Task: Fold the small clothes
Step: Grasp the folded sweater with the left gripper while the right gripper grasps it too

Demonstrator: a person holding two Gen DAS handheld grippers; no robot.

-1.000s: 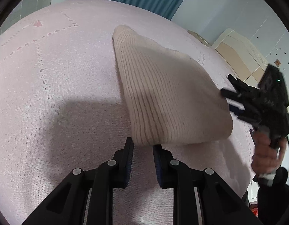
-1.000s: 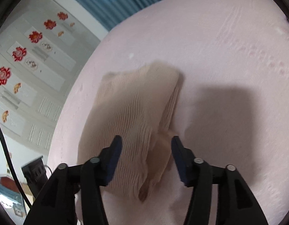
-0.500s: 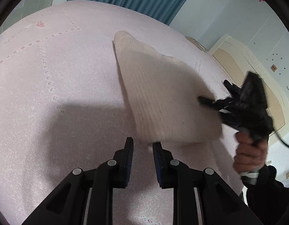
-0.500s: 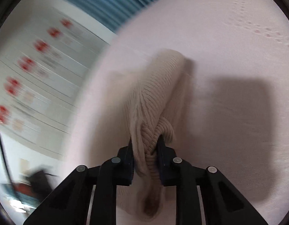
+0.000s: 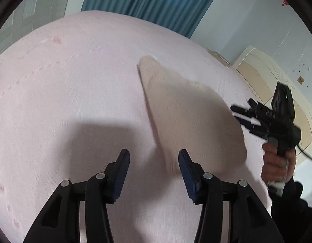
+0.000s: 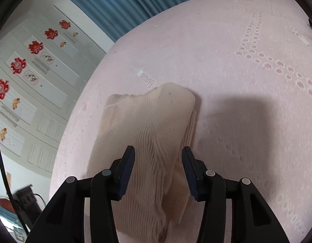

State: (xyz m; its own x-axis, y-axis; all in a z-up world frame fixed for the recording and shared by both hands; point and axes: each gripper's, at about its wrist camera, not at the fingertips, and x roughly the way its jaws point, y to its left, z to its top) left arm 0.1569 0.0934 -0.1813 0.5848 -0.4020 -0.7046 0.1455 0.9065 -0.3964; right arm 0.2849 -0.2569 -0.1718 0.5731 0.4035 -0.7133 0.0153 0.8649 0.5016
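A cream ribbed knit garment (image 5: 188, 117) lies folded on the pink bedspread (image 5: 65, 93); it also shows in the right wrist view (image 6: 148, 133). My left gripper (image 5: 154, 170) is open and empty, just in front of the garment's near corner. My right gripper (image 6: 158, 170) is open and empty, its fingers spread over the garment's near end. In the left wrist view the right gripper (image 5: 245, 119) shows at the garment's right edge, held by a hand.
The bedspread (image 6: 247, 81) has rows of pink paw prints. A blue curtain (image 5: 148, 2) hangs behind the bed. A cream headboard (image 5: 263, 75) stands at the right. A white wardrobe with red flower stickers (image 6: 34, 46) stands left of the bed.
Both grippers opened. The right gripper, shut on the garment's edge half a second ago, let it go and the garment settled flat. The left gripper backed off slightly.
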